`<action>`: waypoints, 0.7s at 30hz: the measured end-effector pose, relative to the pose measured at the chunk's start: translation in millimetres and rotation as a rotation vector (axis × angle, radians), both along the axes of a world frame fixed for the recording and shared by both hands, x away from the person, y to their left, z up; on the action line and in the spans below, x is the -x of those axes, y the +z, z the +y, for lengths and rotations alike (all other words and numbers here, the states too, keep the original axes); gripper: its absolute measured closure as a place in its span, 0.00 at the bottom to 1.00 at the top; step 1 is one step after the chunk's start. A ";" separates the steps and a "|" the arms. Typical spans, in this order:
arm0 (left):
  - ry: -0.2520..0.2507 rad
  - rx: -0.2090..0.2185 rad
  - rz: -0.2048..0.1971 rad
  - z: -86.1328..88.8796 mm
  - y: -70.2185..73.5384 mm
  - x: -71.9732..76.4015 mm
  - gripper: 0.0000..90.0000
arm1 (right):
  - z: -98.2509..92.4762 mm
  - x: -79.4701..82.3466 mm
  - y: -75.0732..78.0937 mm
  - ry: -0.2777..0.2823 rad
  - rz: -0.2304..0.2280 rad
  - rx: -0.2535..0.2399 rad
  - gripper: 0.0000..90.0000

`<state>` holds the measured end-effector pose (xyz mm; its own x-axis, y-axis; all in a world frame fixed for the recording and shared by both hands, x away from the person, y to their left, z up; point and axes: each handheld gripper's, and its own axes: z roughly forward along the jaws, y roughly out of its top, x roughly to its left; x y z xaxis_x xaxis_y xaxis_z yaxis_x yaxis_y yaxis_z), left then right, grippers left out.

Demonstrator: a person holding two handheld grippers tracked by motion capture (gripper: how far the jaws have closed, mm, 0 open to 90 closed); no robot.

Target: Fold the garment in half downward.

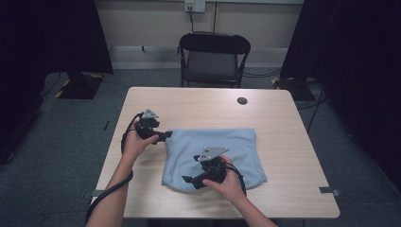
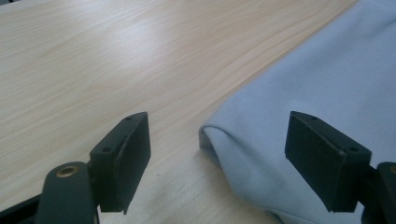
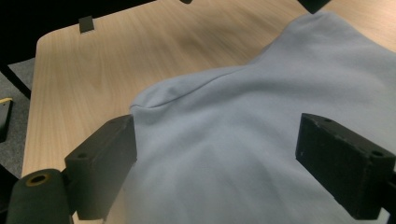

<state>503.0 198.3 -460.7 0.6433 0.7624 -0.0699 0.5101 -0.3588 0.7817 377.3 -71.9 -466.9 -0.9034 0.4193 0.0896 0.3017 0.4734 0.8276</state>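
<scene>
Left gripper (image 1: 166,137): held at the far left corner of the cloth (image 1: 213,158), jaws pointing toward it. In the left gripper view the left gripper (image 2: 217,161) has its jaws spread wide with nothing clamped. The rounded corner of the cloth (image 2: 322,102) lies between the jaws, nearer the right-hand jaw and ahead of the tips; bare table (image 2: 116,60) lies ahead of the left-hand jaw. No pad presses on the fabric.

Right gripper (image 1: 191,180): held over the near left part of the cloth, jaws pointing toward its left edge. In the right gripper view the right gripper (image 3: 217,161) has its jaws spread wide, with nothing clamped. The cloth (image 3: 261,121) spans the whole gap between the jaws and runs on ahead of them. A raised fold corner sits just ahead of the left-hand jaw tip. Whether that jaw touches the fabric cannot be told. The table (image 3: 102,60) lies beyond the fold, to the left of the jaws.

Cloth: pale blue, folded to a rough rectangle, lying flat on the table (image 1: 283,142) at mid-width, toward the near edge. The grippers stand well apart, one at each left corner region
</scene>
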 end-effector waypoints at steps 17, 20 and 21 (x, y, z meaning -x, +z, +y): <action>-0.020 -0.016 0.009 0.9 -8.4 -1.9 0.25 | 41.6 6.8 -12.4 0.066 0.001 0.036 0.16; -0.018 -0.019 0.011 3.3 -10.0 -1.5 0.25 | 48.3 5.9 -15.5 0.075 0.002 0.043 0.19; -0.018 -0.022 0.013 4.0 -10.5 -1.4 0.25 | 50.3 5.1 -16.2 0.076 -0.001 0.052 0.21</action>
<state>504.4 202.3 -471.2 0.6564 0.7519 -0.0617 0.5134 -0.3853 0.7668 372.2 -21.6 -483.1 -0.9329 0.3535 0.0686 0.2624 0.5370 0.8017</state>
